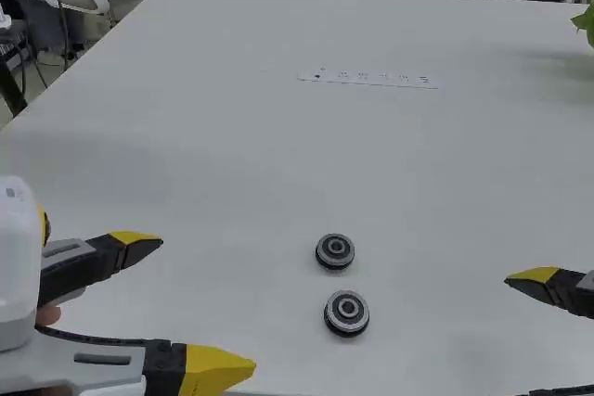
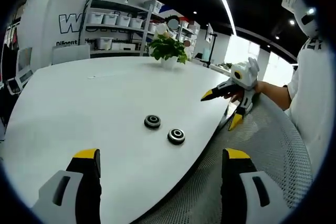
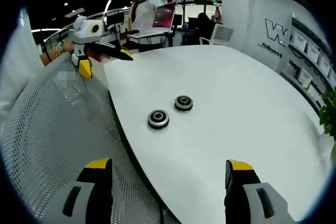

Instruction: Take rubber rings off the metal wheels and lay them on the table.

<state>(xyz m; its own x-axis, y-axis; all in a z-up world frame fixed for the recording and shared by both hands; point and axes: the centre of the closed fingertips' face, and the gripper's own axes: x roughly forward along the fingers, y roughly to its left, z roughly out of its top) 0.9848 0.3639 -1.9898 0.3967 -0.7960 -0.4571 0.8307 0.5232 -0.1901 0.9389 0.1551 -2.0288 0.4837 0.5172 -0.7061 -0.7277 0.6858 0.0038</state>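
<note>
On the white table (image 1: 278,155) the near wheel (image 1: 347,312) lies flat at three o'clock from the left gripper (image 1: 186,308), seemingly nearer it than the right gripper (image 1: 545,333), both with jaws spread, empty.

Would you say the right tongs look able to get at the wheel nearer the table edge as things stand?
Probably yes. The right tongs are open and face the near wheel, with bare table between them. The other wheel sits apart beyond it, and the left tongs hang off to the side.
</note>
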